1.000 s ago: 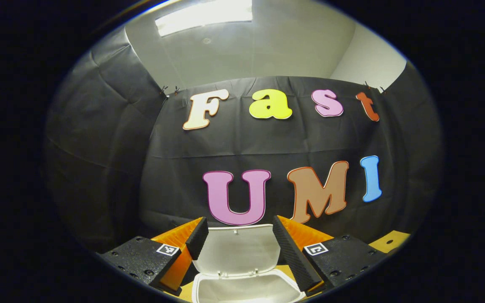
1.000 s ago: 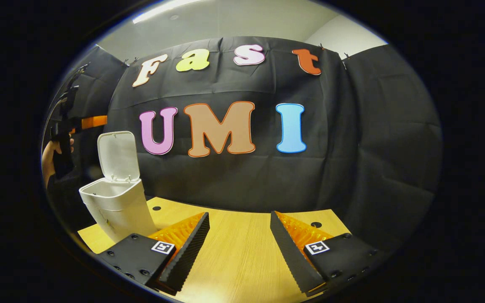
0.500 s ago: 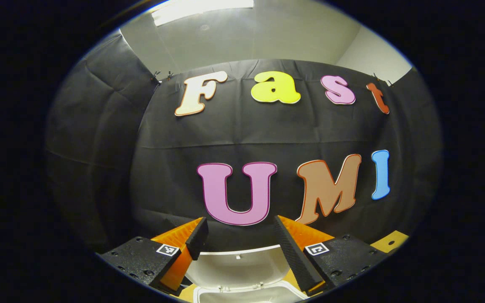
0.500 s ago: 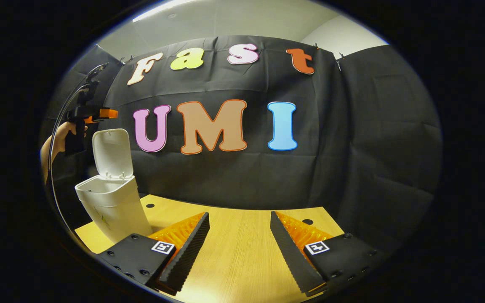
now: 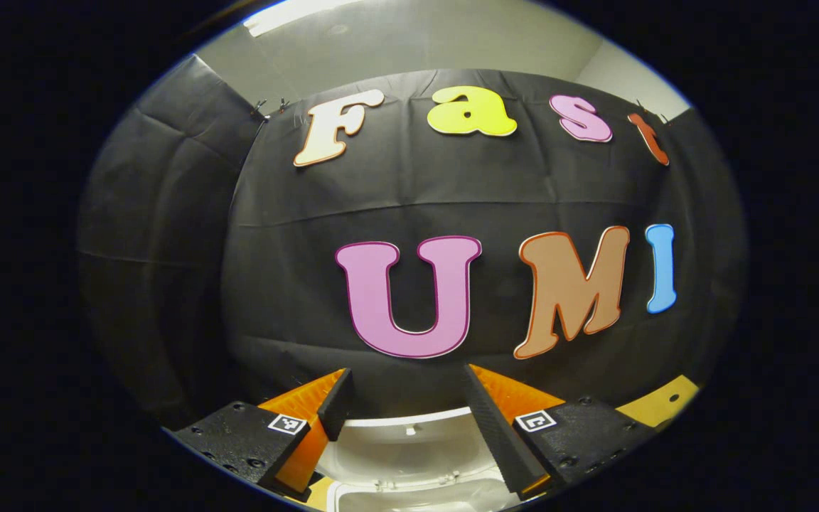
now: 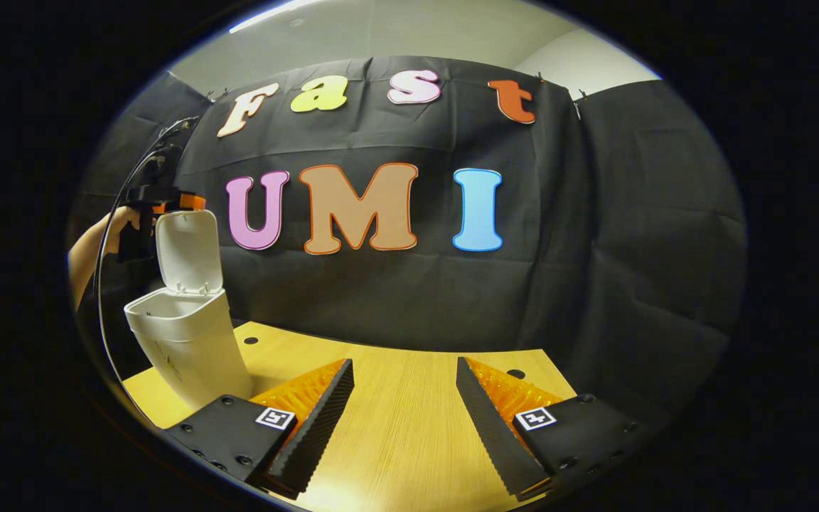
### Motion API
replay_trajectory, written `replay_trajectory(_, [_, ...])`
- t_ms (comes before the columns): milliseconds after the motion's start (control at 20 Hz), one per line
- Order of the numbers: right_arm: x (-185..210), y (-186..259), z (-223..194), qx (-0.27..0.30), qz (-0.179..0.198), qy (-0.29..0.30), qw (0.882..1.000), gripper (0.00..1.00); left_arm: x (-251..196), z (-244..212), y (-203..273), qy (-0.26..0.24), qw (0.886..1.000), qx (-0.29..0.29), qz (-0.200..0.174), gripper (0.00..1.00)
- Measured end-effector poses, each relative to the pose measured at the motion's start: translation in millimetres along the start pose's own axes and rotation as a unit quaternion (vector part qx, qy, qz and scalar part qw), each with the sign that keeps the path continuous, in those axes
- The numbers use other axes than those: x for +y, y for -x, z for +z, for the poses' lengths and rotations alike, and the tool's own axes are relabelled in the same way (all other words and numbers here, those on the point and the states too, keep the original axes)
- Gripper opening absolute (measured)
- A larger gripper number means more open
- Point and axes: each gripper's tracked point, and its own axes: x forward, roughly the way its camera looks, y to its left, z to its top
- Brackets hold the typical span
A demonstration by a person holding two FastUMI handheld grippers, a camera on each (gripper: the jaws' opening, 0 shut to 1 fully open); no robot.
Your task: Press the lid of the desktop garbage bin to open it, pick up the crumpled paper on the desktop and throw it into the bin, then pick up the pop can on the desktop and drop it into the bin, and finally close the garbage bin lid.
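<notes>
Evidently, lid-closing was judged in hand. The left gripper point(image 5: 407, 398), fingers spread wide and empty, was held just above the upright lid point(image 5: 409, 448) at six o'clock; a downward push was called for. The right gripper point(image 6: 404, 395), likewise wide and empty, was held over woodgrain desktop point(image 6: 402, 427). Smooth white plastic bin point(image 6: 182, 341) was noted at nine o'clock.

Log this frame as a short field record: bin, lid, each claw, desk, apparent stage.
bin: white garbage bin standing on the wooden desk, at its left end in the right gripper view
lid: lid raised, upright
left claw: left claw open, holding nothing, at the lid's top edge
right claw: right claw open, holding nothing, low over the desk
hand: hand holds the left claw beside the lid
stage: probably about to close the lid
</notes>
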Motion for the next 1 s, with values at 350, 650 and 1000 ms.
replay_trajectory(350, [5,-4,4,-0.003,0.029,-0.002,1.0,0.96,-7,-10,45,0.013,1.0,0.005,0.001,0.92])
replay_trajectory(650, [4,-7,3,-0.005,0.045,-0.008,0.999,0.96,-14,-28,84,0.027,0.999,0.02,0.006,0.92])
replay_trajectory(1000, [3,-7,-1,-0.003,0.058,-0.007,0.998,0.96,-30,-73,131,0.045,0.998,0.049,-0.002,0.94])
